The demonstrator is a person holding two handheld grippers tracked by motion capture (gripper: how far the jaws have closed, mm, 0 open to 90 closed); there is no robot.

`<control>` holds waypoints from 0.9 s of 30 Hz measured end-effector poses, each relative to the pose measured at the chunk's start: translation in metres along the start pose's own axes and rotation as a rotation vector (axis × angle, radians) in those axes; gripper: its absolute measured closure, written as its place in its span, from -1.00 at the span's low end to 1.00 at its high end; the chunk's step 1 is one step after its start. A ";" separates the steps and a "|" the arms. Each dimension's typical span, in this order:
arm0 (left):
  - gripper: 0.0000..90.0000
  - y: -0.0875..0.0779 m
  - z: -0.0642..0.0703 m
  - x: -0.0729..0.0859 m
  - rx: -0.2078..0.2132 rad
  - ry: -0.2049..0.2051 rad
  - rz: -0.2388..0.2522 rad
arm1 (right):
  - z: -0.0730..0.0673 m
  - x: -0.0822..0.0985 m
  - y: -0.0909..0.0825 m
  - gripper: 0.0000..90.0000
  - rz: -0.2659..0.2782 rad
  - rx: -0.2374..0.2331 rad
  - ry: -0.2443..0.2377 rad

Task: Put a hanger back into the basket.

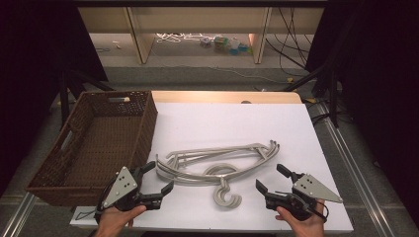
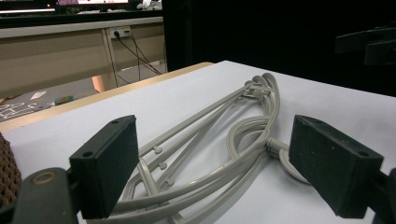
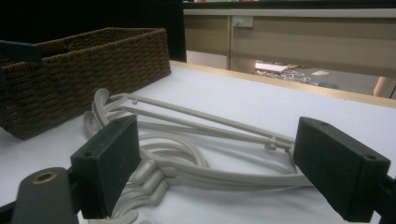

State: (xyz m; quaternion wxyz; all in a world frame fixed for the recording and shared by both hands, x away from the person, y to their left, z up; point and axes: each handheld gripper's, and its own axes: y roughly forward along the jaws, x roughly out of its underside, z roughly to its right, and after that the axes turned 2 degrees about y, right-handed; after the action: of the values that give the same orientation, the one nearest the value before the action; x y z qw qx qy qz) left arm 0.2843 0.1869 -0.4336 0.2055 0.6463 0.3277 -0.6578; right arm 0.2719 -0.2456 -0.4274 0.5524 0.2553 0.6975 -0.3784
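White covering lies over the wooden table (image 1: 276, 123), whose bare far edge shows as a pale strip; beyond it the floor holds loose cables and small coloured bits under a light wooden frame, with dark curtains at both sides. On the table's left part stands a brown woven rectangular basket (image 1: 143, 128) with cut-out handles, its near corner just beside the left gripper (image 1: 159, 178).

At the middle of the sheet lies a pile of grey plastic clothes hangers (image 1: 217, 160), stacked flat and tangled, their arms running left to right and their hooks curling toward the near edge. How many hangers are in the pile cannot be told.

A hand at the near edge holds the left gripper, its 2 black jaws standing wide apart with nothing between the pads; they point toward the left end of the pile, near it but not touching. In the left gripper view the hangers (image 2: 219, 158) lie ahead between and beyond the jaws.

The right gripper (image 1: 271, 178) is held near the hooks at the pile's right, jaws likewise spread and gripping nothing. In the right gripper view the hangers (image 3: 196, 154) stretch across the sheet ahead, with the basket (image 3: 84, 79) behind them at left.
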 end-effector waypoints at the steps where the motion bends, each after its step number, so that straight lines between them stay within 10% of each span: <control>1: -0.65 0.000 0.000 0.000 0.000 0.000 0.000 | 0.000 0.000 0.000 -0.65 0.000 -0.001 -0.001; 18: -0.64 0.009 0.005 0.001 0.045 0.011 -0.058 | 0.000 0.000 0.001 -0.65 0.008 -0.003 0.002; 27: -0.64 0.037 0.016 -0.009 0.131 0.107 -0.216 | 0.003 0.000 0.003 -0.65 0.039 -0.011 -0.041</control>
State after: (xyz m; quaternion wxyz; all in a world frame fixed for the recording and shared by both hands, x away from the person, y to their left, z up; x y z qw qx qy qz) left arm 0.2989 0.1488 -0.4319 0.0729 0.6534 0.3622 -0.6607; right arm 0.2755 -0.2460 -0.4279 0.5753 0.2580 0.6830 -0.3688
